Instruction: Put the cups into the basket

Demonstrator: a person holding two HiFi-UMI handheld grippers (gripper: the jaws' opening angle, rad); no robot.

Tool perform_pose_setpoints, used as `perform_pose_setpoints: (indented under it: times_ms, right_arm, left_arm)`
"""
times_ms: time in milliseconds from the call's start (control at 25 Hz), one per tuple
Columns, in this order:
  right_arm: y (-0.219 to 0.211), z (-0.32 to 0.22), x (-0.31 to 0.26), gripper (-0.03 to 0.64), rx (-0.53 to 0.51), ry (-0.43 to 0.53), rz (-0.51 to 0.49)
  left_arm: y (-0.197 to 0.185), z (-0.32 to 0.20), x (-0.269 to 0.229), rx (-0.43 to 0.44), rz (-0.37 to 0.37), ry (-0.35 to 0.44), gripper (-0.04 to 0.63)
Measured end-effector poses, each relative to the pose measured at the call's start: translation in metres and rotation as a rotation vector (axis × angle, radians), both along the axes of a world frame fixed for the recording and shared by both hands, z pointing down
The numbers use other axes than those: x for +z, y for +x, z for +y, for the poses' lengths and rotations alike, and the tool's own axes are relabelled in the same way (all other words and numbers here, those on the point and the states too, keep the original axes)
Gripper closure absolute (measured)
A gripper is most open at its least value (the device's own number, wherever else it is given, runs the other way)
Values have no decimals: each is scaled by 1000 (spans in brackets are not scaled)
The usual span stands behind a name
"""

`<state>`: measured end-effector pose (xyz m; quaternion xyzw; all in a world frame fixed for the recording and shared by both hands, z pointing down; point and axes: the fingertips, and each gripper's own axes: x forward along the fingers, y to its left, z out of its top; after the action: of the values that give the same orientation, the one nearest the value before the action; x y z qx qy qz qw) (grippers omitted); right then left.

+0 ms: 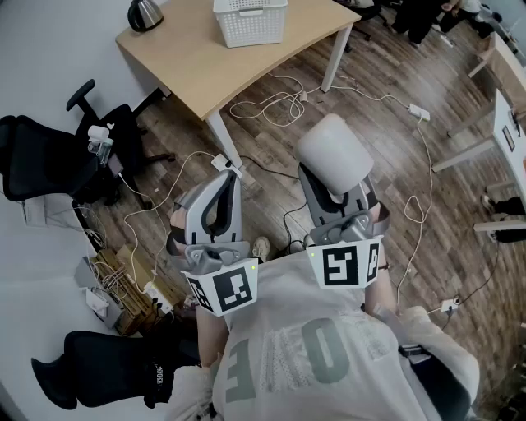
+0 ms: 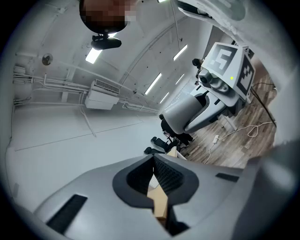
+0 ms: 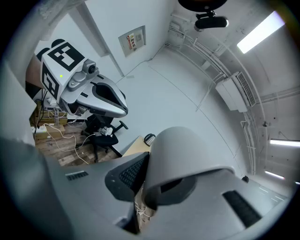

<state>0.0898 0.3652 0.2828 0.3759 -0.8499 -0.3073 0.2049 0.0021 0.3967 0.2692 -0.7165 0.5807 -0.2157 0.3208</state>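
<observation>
Grey cup (image 1: 333, 148) x1 in right hand-held gripper (image 1: 335, 191); white basket (image 1: 251, 23) x1

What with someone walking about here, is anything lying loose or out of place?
Yes: white cables snake loose across the wooden plank floor in front of the light wooden table, with a tangle by the cardboard boxes. They look like a trip hazard.

the head view looks steeply down from above the person onto the floor (image 1: 370, 107), with the tabletop (image 1: 189, 57) far off at its top. each gripper view sits close behind its own tool, left tool (image 2: 154, 182) and right tool (image 3: 142, 187), rolled sideways, facing that same tabletop; a cup (image 3: 187, 154) blocks much of the right one.
</observation>
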Motion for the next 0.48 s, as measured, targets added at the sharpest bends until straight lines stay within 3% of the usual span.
perform_pose_setpoints:
  times_ms: [480]
  right_arm:
    - [19,-21,-3,581,-49,-26,-26]
  left_arm:
    - [9,-16,-14,-56,20,35,584]
